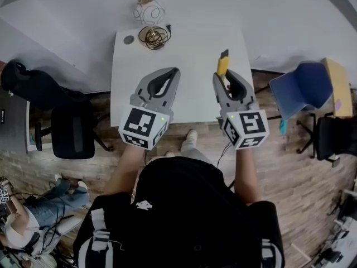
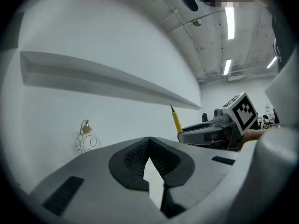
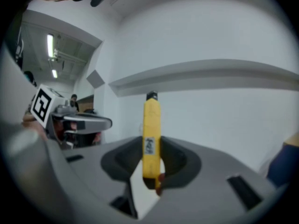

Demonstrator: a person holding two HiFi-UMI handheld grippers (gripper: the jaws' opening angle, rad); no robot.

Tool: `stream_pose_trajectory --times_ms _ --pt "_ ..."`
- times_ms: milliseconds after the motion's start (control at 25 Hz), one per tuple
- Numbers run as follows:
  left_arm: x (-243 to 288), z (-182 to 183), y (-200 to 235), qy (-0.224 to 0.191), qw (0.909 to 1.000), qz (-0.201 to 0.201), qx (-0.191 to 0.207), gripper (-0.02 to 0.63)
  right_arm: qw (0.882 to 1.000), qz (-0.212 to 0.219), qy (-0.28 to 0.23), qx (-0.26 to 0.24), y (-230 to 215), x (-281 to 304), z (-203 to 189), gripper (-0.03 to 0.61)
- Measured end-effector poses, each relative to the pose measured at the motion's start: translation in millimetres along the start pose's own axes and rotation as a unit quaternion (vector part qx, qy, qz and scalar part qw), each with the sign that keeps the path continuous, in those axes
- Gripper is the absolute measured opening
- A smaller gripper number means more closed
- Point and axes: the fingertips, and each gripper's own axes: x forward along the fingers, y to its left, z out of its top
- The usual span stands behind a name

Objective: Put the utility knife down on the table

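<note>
hidden: the rear end of the utility knife (image 1: 223, 63) is buried between the pads of the right gripper (image 1: 225, 78); only the front part sticks out.
hard to read: the right gripper view is soft, so the print on the knife's small label cannot be made out.
covered: the marker cubes hide both of the person's hands; only the forearms show.
left gripper (image 1: 174, 71): clenched, tips meeting, nothing between them.
right gripper: grasping the knife, pads pressed on its two sides.
knife's place: held up in the jaws over the right half of the white table (image 1: 192, 46), pointing away from the person toward the wall, not lying on the top.
edges: the table's near edge runs under both grippers; its right edge lies near the right gripper.
open room: bare tabletop ahead of both grippers; a wire ornament (image 1: 150, 21) stands at the far edge, well apart from the knife.
beside the table: a black chair (image 1: 72, 132) at the left, a blue chair (image 1: 304, 88) at the right.
knife's look: slim yellow body, dark tip in front, white label on one side.
</note>
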Motion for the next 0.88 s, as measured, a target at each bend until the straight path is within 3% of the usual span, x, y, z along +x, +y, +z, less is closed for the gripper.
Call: stream_pose_trajectory --times_ms 520,880 --pt "59.9 -5.1 37.1 0.02 0.9971 0.073 -0.008 0.015 0.997 0.078 0.022 0.002 -44.6 73.1 -8.5 0.129" --pt "69.4 -22.1 43.8 0.041 0.9921 0.117 -0.017 0.015 0.992 0.125 0.037 0.002 -53.9 96.2 -25.0 0.129"
